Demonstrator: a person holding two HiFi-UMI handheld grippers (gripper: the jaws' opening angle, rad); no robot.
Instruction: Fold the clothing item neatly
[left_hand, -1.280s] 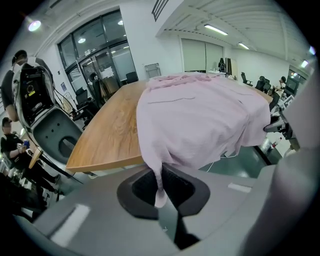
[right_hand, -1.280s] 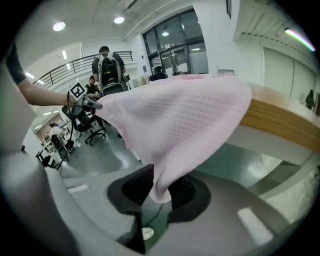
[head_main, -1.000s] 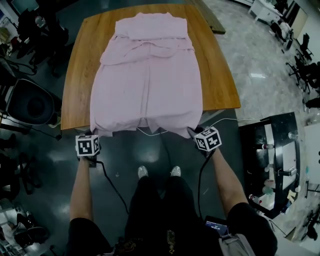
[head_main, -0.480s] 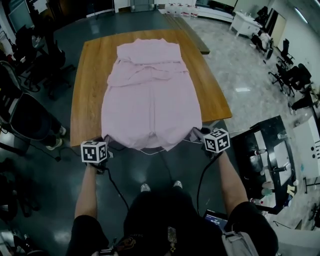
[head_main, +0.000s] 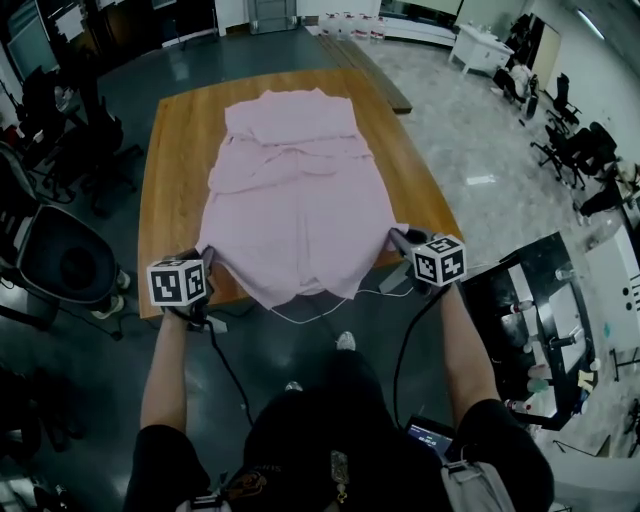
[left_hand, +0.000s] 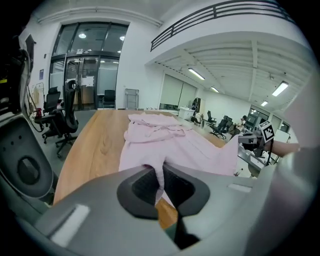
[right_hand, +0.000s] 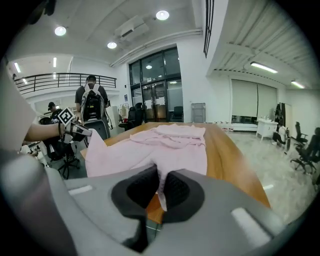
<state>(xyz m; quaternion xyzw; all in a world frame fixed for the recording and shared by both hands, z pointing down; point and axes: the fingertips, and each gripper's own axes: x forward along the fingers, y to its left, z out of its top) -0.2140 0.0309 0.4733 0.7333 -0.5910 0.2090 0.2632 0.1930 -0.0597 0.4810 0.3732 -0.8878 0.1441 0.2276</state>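
- Clamping the pink garment (head_main: 300, 200) by its near corners in left gripper (left_hand: 159, 181) and right gripper (right_hand: 161, 186) jaws.
- Rest lying ahead of the jaws on the desk (head_main: 170, 170).
- Probably first fold: next, carrying hem forward evenly.

Wooden table (head_main: 170, 180) on a dark glossy floor (head_main: 190, 65); paler marbled floor (head_main: 470, 140) to the right; black office chairs (head_main: 575, 150) along the edges; tall glass doors (left_hand: 92, 80) beyond the far end; white walls (left_hand: 140, 65); railed mezzanine (left_hand: 225, 12) overhead; round ceiling lights (right_hand: 162, 15) lit.
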